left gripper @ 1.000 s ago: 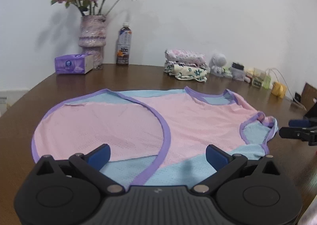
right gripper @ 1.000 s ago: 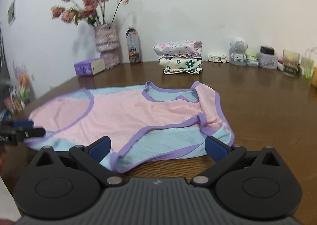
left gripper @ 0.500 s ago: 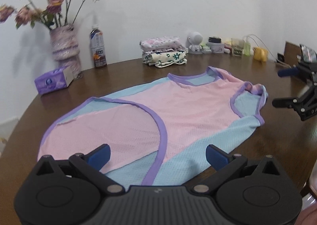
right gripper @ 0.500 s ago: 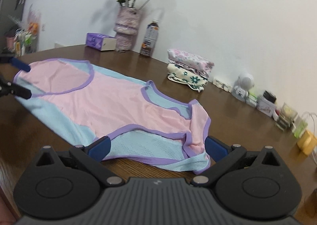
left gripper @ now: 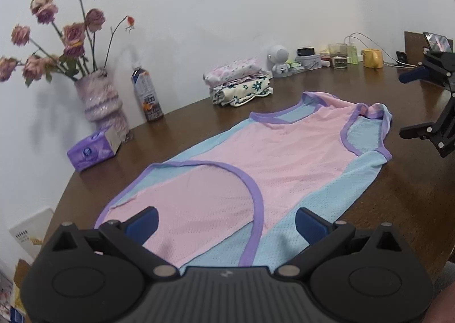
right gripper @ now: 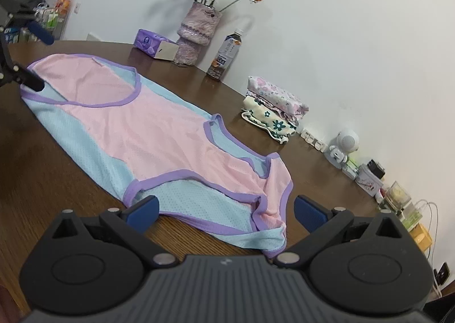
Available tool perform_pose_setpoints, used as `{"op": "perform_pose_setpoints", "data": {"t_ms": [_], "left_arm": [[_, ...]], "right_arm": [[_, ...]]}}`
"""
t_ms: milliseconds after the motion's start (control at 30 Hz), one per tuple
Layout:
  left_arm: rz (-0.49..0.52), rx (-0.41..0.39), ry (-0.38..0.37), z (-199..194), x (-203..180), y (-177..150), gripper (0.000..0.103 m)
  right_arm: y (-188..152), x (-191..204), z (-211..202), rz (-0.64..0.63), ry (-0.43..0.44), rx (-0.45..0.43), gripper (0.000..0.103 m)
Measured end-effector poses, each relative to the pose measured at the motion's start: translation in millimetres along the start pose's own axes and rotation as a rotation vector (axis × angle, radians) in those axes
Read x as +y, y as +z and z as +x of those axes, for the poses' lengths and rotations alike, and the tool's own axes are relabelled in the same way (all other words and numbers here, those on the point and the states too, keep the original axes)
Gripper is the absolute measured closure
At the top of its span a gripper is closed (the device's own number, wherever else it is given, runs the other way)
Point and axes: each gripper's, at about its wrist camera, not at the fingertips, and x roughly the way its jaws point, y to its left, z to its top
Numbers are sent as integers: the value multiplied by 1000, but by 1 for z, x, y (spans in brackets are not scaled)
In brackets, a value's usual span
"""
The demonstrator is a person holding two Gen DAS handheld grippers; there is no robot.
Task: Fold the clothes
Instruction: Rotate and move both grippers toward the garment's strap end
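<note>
- While I hold both tools off the cloth, the top (left gripper: 256, 169) lies flat on the table (left gripper: 398, 198), pink in the middle with blue side panels and purple trim.
- Its long axis runs between my two tools: the neck and armholes lie at the right gripper's end, the hem end under the left gripper.
- At the hem end a pink layer with a curved purple border lies over the body.
- My left gripper (left gripper: 226, 222) is spread wide and holds nothing; its blue pads (left gripper: 143, 222) hang over the hem end, and I cannot tell if they touch the cloth.
- My right gripper (right gripper: 226, 212) is also spread wide and empty, above the near armhole and shoulder strap.
- Each tool shows in the other's view: the right one (left gripper: 432, 112) just beyond the shoulder end, the left one (right gripper: 20, 61) at the hem corner.
- On the near long side, bare wood runs between the top and the table edge; on the far side there is a wider bare strip before the things along the far edge.
- Near the far edge stand a vase (left gripper: 101, 101) of dried roses, a tissue box (left gripper: 93, 149), a bottle (left gripper: 146, 94) and a stack (left gripper: 240, 84) of folded clothes, well apart from the top.
- Farther along sit a small white figure (right gripper: 342, 145), tins, jars and a yellow mug (left gripper: 372, 58).
- The table is dark brown wood with a rounded edge, against a plain white wall.
</note>
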Motion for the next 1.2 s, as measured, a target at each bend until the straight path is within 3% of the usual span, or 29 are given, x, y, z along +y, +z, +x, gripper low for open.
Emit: {"op": "perform_pose_setpoints", "data": {"t_ms": [567, 767, 900, 1033, 1200], "left_arm": [[229, -15, 36, 7, -27, 3, 0], [346, -19, 13, 6, -38, 3, 4], [442, -9, -28, 5, -46, 0, 4], [513, 21, -59, 7, -49, -6, 11], [576, 88, -87, 8, -44, -14, 31]], "right_arm": [[9, 17, -6, -163, 67, -27, 1], [5, 19, -7, -240, 55, -46, 1], [5, 24, -11, -356, 84, -45, 3], [5, 38, -9, -493, 109, -33, 8], [5, 57, -3, -619, 149, -37, 21]]}}
